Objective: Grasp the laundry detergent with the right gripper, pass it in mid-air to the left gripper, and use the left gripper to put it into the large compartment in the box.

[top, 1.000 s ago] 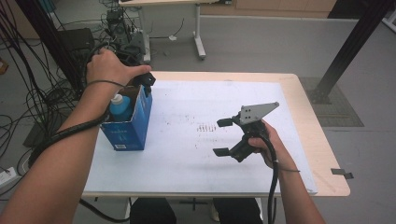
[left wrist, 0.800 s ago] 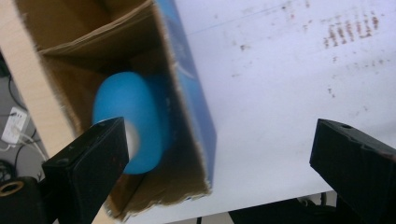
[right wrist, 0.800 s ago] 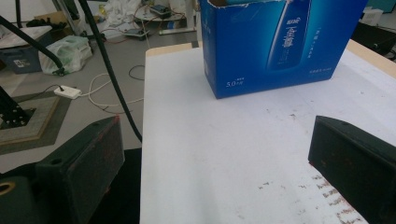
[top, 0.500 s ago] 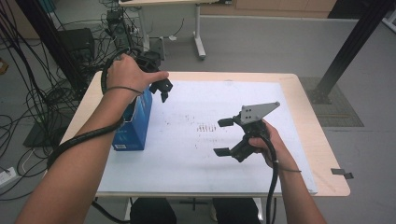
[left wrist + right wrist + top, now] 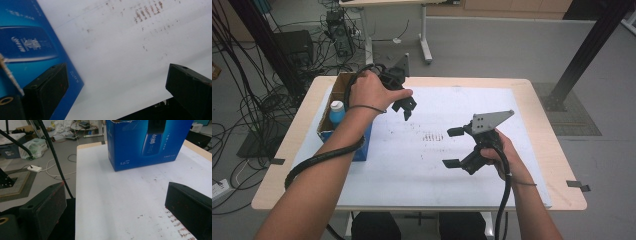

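ITEM: blue box (image 5: pixel 362 145), open-topped carton, stands upright at the table's (image 5: pixel 542 125) left edge, partly on the white sheet (image 5: pixel 432 165). Long axis runs front-to-back along that edge; printed face turned toward table centre, as the right gripper view shows.

CONTENTS: bottle w/ blue cap (image 5: pixel 337 111), upright inside box, toward the rear half. Cap sits just below the torn cardboard rim.

L gripper (image 5: pixel 406 107): held above the sheet, just beside the box's upper right corner, jaws angled down. Jaws wide apart, nothing between them. In its own view the box wall (image 5: pixel 27 47) lies to the left of the left jaw, apart from it; bare sheet under the gap.

R gripper (image 5: pixel 453 148): over the sheet, centre-right, well apart from box. Jaws wide, empty. Its view looks straight across the sheet at the box's printed face (image 5: pixel 147 142).

KEY RELATION: box & bottle lie to the left of and behind the L gripper's fingertips; L hand (image 5: pixel 369 92) is much the nearer. Bottle opening faces up, so access is from above only.

JUDGEMENT: a reach for the bottle would likely need the L gripper to go back left over the rim & drop vertically. R gripper could brace the box's printed face from the side.

MISC: faint brown marks (image 5: pixel 431 136) on sheet, mid-table, between the grippers.
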The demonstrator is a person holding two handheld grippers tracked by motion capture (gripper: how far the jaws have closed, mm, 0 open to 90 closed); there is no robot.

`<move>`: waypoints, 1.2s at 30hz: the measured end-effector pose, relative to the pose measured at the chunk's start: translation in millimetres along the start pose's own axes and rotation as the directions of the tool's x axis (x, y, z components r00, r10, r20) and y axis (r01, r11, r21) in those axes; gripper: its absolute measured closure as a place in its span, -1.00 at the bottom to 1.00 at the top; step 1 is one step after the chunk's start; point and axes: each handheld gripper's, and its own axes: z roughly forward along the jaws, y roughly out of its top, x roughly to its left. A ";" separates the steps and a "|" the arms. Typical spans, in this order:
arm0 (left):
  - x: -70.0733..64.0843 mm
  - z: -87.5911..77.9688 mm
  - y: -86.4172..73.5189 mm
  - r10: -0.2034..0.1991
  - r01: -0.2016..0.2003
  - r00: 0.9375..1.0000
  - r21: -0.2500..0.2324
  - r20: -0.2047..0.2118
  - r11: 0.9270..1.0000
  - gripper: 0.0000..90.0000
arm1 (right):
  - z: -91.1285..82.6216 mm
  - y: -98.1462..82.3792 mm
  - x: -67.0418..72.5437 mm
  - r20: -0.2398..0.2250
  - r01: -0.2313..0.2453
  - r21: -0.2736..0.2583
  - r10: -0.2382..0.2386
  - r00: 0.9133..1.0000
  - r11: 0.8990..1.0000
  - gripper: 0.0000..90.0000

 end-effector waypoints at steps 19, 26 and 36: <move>-9.2 39.1 1.6 0.035 -0.037 0.998 0.030 0.047 0.999 -0.89 | 1.9 -0.3 -0.6 -0.002 -0.003 0.005 0.003 1.000 1.000 -0.92; -8.3 45.2 -1.5 0.037 -0.038 0.998 0.024 0.050 0.999 -0.89 | 4.4 0.4 -1.0 -0.004 -0.003 0.007 0.003 1.000 1.000 -0.92; -5.8 51.0 -5.0 0.040 -0.041 0.997 0.022 0.063 0.999 -0.89 | 6.0 0.3 -0.7 -0.007 -0.002 0.008 0.002 1.000 1.000 -0.92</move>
